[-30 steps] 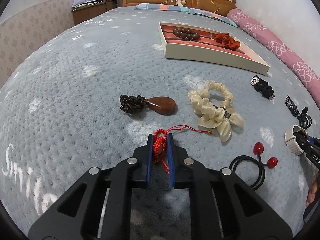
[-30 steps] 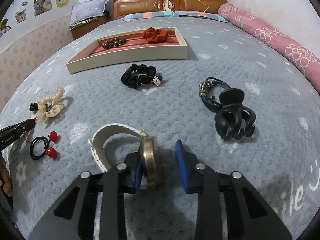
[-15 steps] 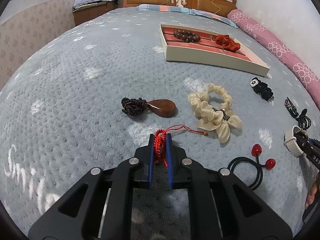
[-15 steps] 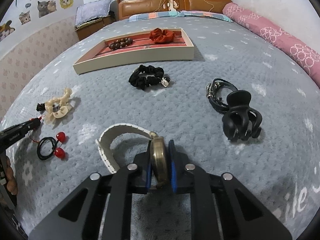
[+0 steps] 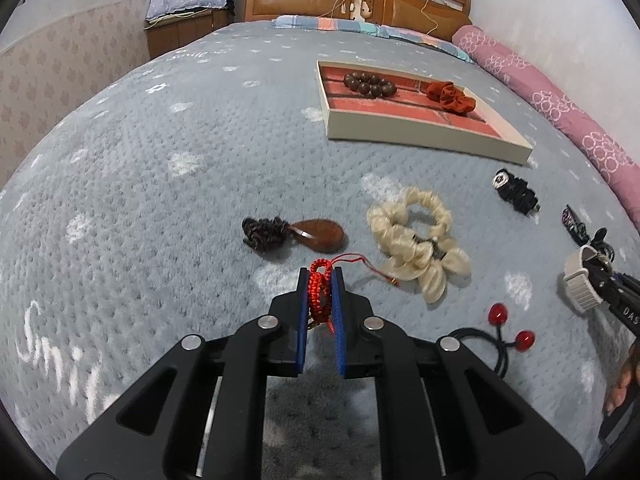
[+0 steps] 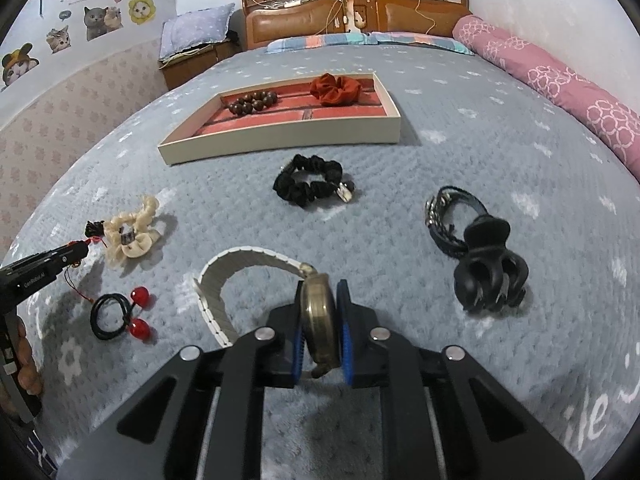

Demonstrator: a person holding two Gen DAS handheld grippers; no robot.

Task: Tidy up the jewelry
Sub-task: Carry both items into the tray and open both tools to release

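Jewelry mostly loose on bedspread; tray (image 6: 280,136) upper centre, destination. Left gripper (image 5: 320,284) clamped on red cord (image 5: 319,294), right gripper (image 6: 320,304) clamped on watch (image 6: 318,320), apparently ready to lift both trayward.

beads (image 6: 253,103) and scrunchie (image 6: 335,88) in tray (image 6: 280,136), claw clip (image 6: 490,276) right

Right gripper (image 6: 320,292) at bottom centre, clamped on a watch (image 6: 318,316), white strap (image 6: 224,280) curling left, black claw clip (image 6: 490,270) at right, black scrunchie (image 6: 310,184) centre, tray (image 6: 288,132) above it.
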